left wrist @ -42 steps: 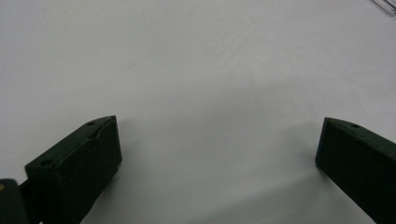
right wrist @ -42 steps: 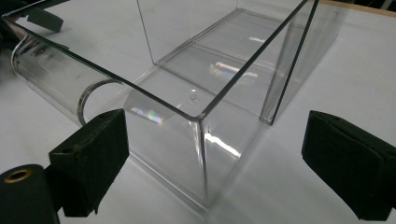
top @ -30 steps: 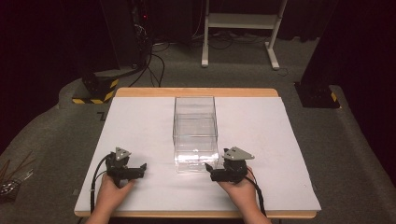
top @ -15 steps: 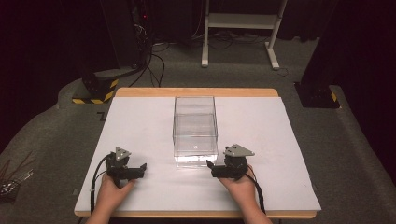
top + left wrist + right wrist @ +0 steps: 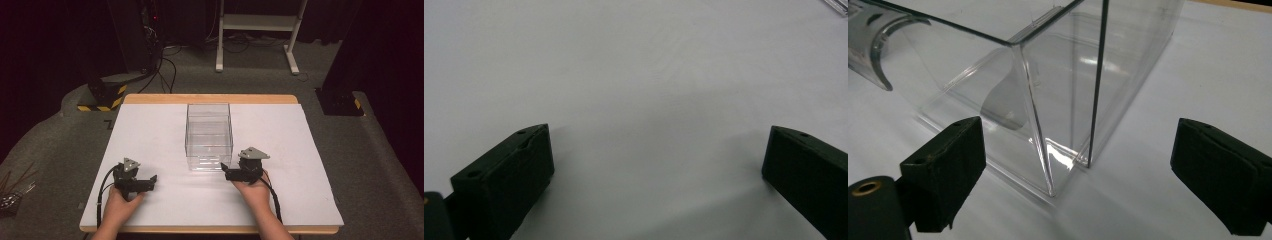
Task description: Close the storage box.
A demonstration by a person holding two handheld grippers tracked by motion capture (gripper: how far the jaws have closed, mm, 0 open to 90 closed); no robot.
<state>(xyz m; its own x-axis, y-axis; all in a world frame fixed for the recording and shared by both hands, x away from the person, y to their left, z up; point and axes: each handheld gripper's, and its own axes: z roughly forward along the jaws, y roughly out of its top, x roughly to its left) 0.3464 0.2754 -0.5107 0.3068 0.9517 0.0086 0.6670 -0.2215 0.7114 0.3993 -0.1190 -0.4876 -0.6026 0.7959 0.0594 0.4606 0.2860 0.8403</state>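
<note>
Tongs (image 5: 225, 169) by clear box (image 5: 209, 134), white tabletop (image 5: 150, 135), dark room

Right claw (image 5: 223, 168) shifted slightly left and toward clear plastic box (image 5: 209, 135) over last second; jaw tips now just beside box's near right corner, jaws spread wide either side of that corner in right gripper view. Right hand (image 5: 252, 187) followed along. Left claw (image 5: 153, 179) nudged marginally on white worktop (image 5: 150, 130).
</note>
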